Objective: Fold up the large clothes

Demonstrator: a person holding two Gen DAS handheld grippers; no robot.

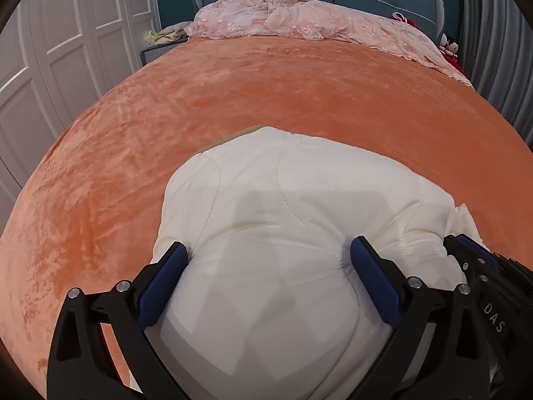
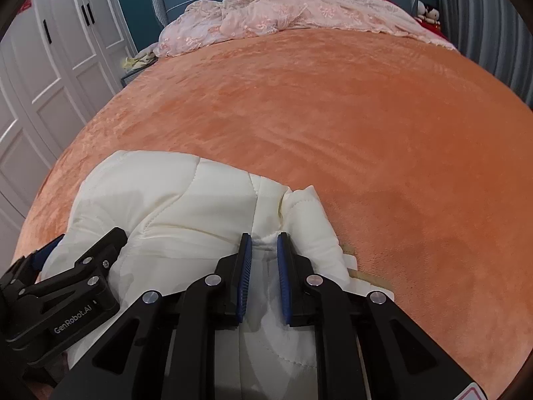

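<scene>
White quilted jacket (image 1: pixel 266 220) straddled by left hand-held gripper (image 1: pixel 268 256), spread wide, released. Fold of jacket pinched by right hand-held gripper (image 2: pixel 264 253). Jacket laid on orange bed (image 1: pixel 299 100).

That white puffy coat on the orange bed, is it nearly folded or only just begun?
Nearly folded, it seems. The white quilted coat already lies as a compact bundle on the orange bedspread. In hand: the right tool pinches a fold of it, while the left tool stands wide open astride the bundle, pads not gripping. Left, probably: release and tidy the loose edge beside the right tool.
</scene>
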